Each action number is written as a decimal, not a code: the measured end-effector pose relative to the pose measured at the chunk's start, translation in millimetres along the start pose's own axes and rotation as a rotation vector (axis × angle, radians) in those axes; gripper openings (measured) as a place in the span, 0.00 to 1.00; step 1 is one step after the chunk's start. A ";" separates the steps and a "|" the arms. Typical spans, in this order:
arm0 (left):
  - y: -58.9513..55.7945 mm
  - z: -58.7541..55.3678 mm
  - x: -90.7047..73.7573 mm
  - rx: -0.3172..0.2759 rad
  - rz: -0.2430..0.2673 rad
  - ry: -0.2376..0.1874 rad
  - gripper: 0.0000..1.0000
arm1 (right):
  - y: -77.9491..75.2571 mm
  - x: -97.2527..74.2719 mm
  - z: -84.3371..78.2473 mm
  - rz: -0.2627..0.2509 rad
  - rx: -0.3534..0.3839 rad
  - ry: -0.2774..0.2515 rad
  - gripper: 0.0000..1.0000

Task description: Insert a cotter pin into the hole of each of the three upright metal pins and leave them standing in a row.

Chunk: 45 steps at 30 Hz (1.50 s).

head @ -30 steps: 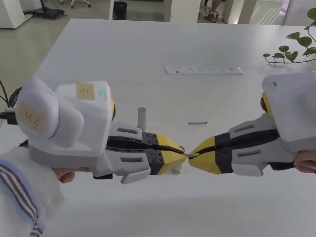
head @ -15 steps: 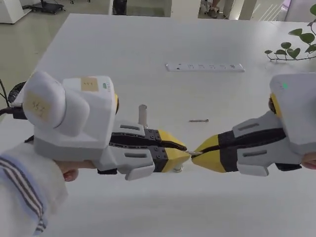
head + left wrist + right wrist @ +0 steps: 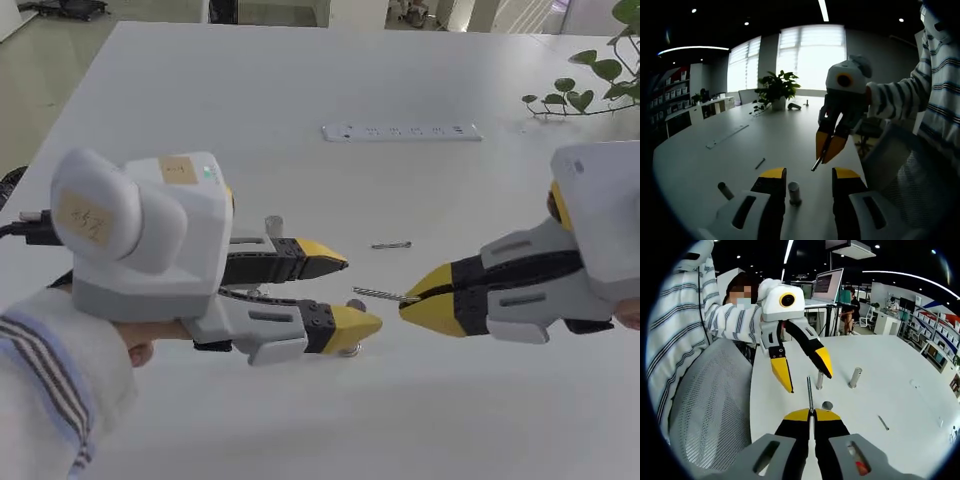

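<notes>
My left gripper (image 3: pixel 362 292) is open, and in the left gripper view a short upright metal pin (image 3: pixel 794 192) stands between its jaws. My right gripper (image 3: pixel 405 300) is shut on a thin cotter pin (image 3: pixel 378 294) whose free end points at the left jaws. In the right gripper view that cotter pin (image 3: pixel 810 390) points at an upright metal pin (image 3: pixel 819 380) below the open left gripper (image 3: pixel 805 372). A second metal pin (image 3: pixel 855 377) stands further right, also visible behind the left gripper (image 3: pixel 272 225). A spare cotter pin (image 3: pixel 390 244) lies on the white table (image 3: pixel 300 100).
A small round metal piece (image 3: pixel 827 405) sits on the table just ahead of my right jaws. A white power strip (image 3: pixel 400 131) lies further back, and a potted plant (image 3: pixel 590 80) reaches in at the far right. A mesh chair (image 3: pixel 710 405) stands at the table's near edge.
The left gripper's jaws, together before, have spread open. The right gripper has drawn back a little to the right, and the cotter pin now shows in the gap.
</notes>
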<state>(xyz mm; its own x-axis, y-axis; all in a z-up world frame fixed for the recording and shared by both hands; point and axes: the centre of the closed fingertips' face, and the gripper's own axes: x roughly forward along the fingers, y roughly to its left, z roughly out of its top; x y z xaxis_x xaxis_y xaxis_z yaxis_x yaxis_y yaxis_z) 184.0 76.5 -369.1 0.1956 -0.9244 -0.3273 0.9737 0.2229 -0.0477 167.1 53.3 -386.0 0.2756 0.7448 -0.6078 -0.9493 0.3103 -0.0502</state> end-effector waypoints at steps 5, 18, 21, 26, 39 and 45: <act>11.9 -8.1 4.6 0.003 0.005 0.032 0.32 | -8.9 2.8 -10.6 -0.011 -0.006 0.038 0.00; 16.6 -25.2 27.4 0.014 -0.016 0.109 0.25 | -30.2 9.3 -43.1 -0.033 -0.007 0.141 0.00; 17.9 -30.0 31.0 0.029 -0.010 0.133 0.25 | -31.9 11.2 -47.6 -0.036 -0.007 0.152 0.00; 19.9 -35.7 33.6 0.038 -0.005 0.157 0.24 | -31.2 12.8 -54.8 -0.034 -0.022 0.184 0.00; 21.2 -46.4 35.4 0.033 0.001 0.197 0.19 | -33.2 18.6 -62.9 -0.032 -0.024 0.203 0.00; 22.2 -49.3 36.4 0.049 0.002 0.215 0.18 | -31.8 22.1 -63.9 -0.030 -0.029 0.214 0.00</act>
<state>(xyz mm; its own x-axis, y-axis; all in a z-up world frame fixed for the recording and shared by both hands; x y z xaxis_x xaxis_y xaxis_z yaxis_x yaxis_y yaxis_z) 207.0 63.0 -428.7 0.1732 -0.8357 -0.5212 0.9789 0.2045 -0.0026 193.8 22.1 -448.4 0.2681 0.5925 -0.7597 -0.9461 0.3106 -0.0917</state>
